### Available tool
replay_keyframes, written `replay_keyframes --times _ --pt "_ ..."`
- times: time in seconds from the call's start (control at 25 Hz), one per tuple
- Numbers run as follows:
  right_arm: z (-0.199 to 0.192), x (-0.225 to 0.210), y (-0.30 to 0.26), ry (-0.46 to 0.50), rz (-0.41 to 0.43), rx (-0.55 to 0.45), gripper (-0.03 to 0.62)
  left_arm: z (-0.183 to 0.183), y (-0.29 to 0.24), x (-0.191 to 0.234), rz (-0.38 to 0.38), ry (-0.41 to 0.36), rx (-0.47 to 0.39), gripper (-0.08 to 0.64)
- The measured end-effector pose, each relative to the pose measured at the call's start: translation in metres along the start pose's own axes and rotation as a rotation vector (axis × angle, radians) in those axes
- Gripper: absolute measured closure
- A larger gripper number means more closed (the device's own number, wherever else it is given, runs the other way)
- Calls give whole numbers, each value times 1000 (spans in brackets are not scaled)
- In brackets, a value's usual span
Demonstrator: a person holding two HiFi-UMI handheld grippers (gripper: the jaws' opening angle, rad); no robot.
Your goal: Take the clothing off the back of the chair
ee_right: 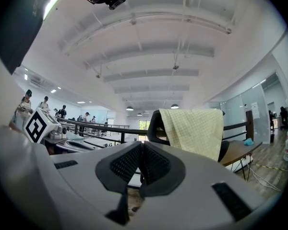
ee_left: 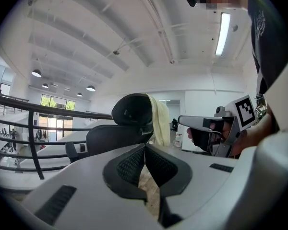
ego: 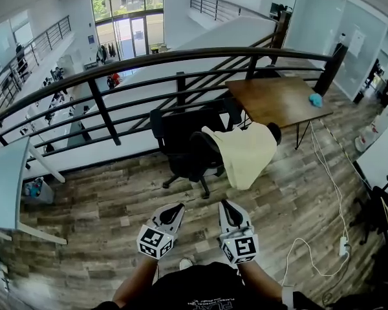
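Approach step | left gripper (ego: 173, 210) and right gripper (ego: 227, 208) clenched, empty | next: open, grasp clothing (ego: 246, 152) on chair (ego: 181, 137)

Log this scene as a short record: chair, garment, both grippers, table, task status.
chair: black office chair, upright
garment: pale yellow, checked, draped over the chair's back
left gripper: jaws together, empty, short of the chair
right gripper: jaws together, empty, short of the chair
table: wooden, behind the chair, with a blue item on it
task status: garment not yet taken off
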State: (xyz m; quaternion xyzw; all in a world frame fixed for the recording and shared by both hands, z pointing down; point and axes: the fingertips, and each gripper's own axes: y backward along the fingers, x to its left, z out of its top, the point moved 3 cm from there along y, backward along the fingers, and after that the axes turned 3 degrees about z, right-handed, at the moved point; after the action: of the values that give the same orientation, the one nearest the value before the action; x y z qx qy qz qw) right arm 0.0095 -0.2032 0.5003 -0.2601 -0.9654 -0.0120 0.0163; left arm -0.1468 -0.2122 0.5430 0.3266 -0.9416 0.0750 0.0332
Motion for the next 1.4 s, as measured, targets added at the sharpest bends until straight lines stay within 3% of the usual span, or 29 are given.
replay_keyframes --times 0.32,1.04,1.16,1.4 --pt "0 -6 -1 -1 -48 19 568 -1 1 -6 -45 5 5 546" --pt "4 -60 -7 35 -69 11 563 11 -47 -18 -30 2 -15 546" --pt "-2 -69 -10 19 -46 34 427 16 -59 -21 -23 -3 -23 546" --pt "-8 -96 -15 16 -87 38 316 18 -79 -24 -6 -3 -20 546"
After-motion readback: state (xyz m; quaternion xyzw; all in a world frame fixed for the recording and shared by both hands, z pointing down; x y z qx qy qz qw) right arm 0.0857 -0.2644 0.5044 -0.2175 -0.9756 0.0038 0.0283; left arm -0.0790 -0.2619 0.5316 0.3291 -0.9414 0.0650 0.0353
